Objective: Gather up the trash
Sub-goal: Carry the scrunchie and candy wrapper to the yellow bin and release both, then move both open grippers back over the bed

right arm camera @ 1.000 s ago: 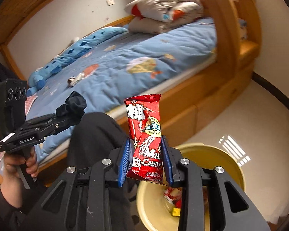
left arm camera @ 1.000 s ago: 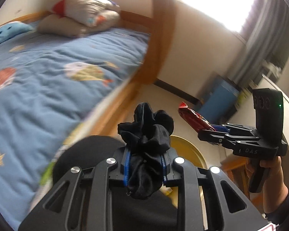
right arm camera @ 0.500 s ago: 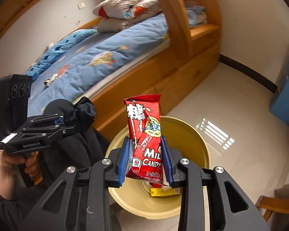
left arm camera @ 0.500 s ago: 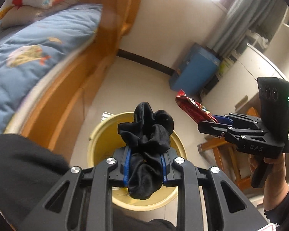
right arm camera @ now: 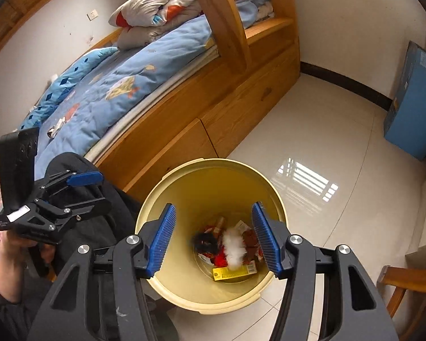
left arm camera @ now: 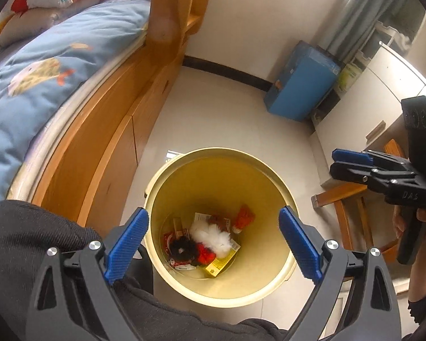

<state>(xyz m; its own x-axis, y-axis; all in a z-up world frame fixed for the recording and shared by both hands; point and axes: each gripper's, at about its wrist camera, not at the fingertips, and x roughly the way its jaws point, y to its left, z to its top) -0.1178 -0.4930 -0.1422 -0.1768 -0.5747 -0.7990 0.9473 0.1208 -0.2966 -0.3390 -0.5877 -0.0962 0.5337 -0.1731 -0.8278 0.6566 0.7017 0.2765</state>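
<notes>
A yellow trash bin point(left arm camera: 184, 167) stands on the floor beside the bed; it also shows in the right wrist view point(right arm camera: 184, 170). My left gripper point(left arm camera: 214, 244) is open and empty right above the bin. My right gripper point(right arm camera: 213, 238) is open and empty above it too. Inside lie a black cloth wad point(left arm camera: 181, 248), a white fluffy piece point(left arm camera: 210, 234), red wrappers point(left arm camera: 244, 217) and a yellow box point(left arm camera: 217, 265). The black wad point(right arm camera: 203, 241) and yellow box point(right arm camera: 233, 271) also show in the right wrist view.
A wooden bed frame point(right arm camera: 201, 119) with a blue quilt point(right arm camera: 122, 85) runs along the left. A small piece of litter point(right arm camera: 55, 126) lies on the quilt. A blue box point(left arm camera: 301, 85) stands by the wall. A wooden chair point(left arm camera: 352, 216) is at the right.
Both grippers opened over the bin. The black cloth wad left my left gripper and the red candy wrapper left my right one; both lie in the bin.
</notes>
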